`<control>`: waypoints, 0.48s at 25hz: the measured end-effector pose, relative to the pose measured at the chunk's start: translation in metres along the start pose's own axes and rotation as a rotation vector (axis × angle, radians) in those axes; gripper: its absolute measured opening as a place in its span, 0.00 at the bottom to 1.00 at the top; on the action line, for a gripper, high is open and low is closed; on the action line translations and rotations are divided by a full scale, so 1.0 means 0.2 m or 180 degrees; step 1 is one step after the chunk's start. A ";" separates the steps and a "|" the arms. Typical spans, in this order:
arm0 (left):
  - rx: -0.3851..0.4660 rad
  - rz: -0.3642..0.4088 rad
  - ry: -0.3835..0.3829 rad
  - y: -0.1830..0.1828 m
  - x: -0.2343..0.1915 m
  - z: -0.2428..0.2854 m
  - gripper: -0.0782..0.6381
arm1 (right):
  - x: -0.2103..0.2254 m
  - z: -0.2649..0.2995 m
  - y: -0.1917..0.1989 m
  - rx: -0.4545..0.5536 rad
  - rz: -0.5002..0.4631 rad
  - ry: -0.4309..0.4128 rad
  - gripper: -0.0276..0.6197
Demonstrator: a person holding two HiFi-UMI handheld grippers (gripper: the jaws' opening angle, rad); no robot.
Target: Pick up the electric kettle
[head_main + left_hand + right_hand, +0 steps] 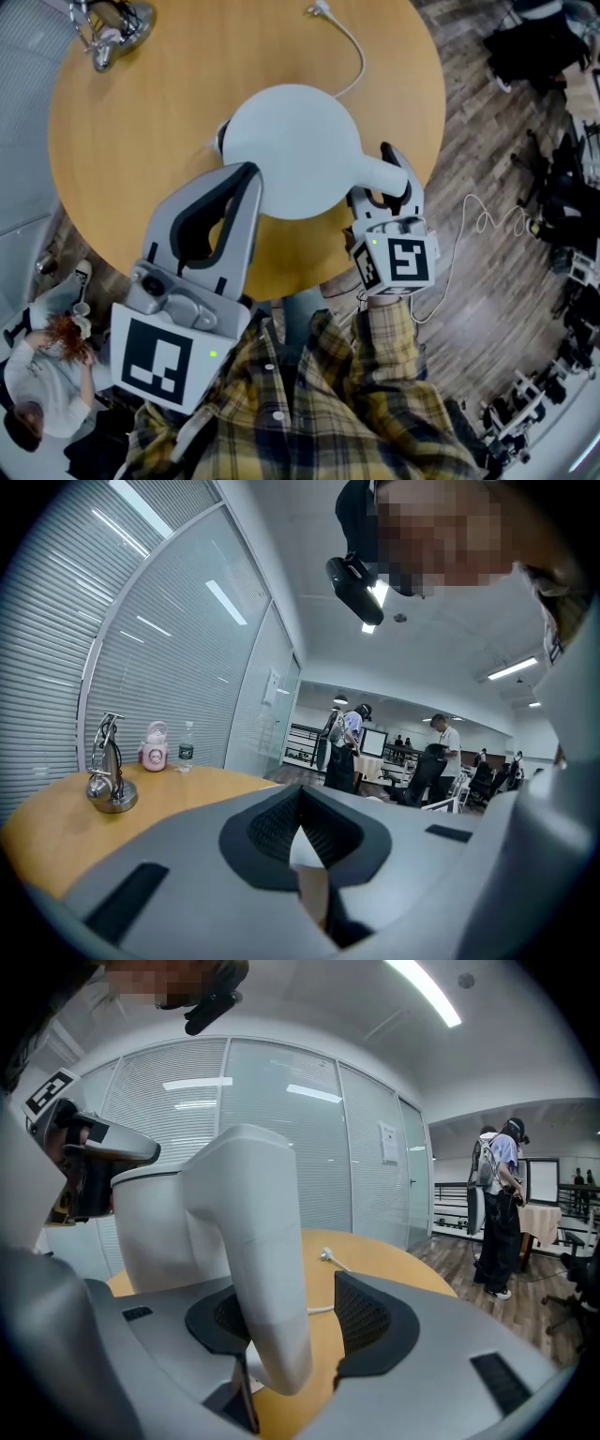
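The white electric kettle [291, 150] stands near the middle of the round wooden table [141, 141], seen from above, its handle [375, 173] pointing right. My right gripper [380, 178] is open around that handle. In the right gripper view the handle [267, 1279] lies against the left pad, with a gap to the right pad [370, 1312]. The kettle's underside is hidden. My left gripper [248, 173] is shut and holds nothing, its tips at the kettle's near-left edge. In the left gripper view the left gripper [302, 822] shows its pads closed into a narrow V.
A white plug and cord [323, 9] lie on the far side of the table. A metal stand [112, 28] is at the far left. A pink bottle [155, 747] and a water bottle [186, 745] stand by the glass wall. People stand beyond the table [347, 747].
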State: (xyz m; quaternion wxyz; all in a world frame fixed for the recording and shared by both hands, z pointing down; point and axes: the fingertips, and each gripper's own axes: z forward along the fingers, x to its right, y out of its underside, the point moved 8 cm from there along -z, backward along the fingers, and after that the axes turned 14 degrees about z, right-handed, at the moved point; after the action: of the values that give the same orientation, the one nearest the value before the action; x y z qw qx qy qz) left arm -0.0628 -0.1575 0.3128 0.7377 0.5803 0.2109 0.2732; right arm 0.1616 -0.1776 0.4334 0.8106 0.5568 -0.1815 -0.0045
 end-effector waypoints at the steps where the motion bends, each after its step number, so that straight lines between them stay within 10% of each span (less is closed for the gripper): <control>1: -0.0001 0.0004 0.0004 0.00 0.00 0.00 0.11 | 0.00 0.00 0.00 0.0017 0.0000 -0.0001 0.41; 12: -0.0018 0.0015 0.0029 0.00 0.01 0.01 0.11 | -0.02 0.05 -0.03 0.0107 -0.0074 0.0029 0.29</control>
State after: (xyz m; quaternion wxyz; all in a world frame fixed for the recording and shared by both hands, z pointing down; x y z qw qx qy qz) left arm -0.0606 -0.1583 0.3132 0.7377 0.5774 0.2122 0.2781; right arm 0.1563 -0.1882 0.4294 0.8018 0.5724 -0.1714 -0.0082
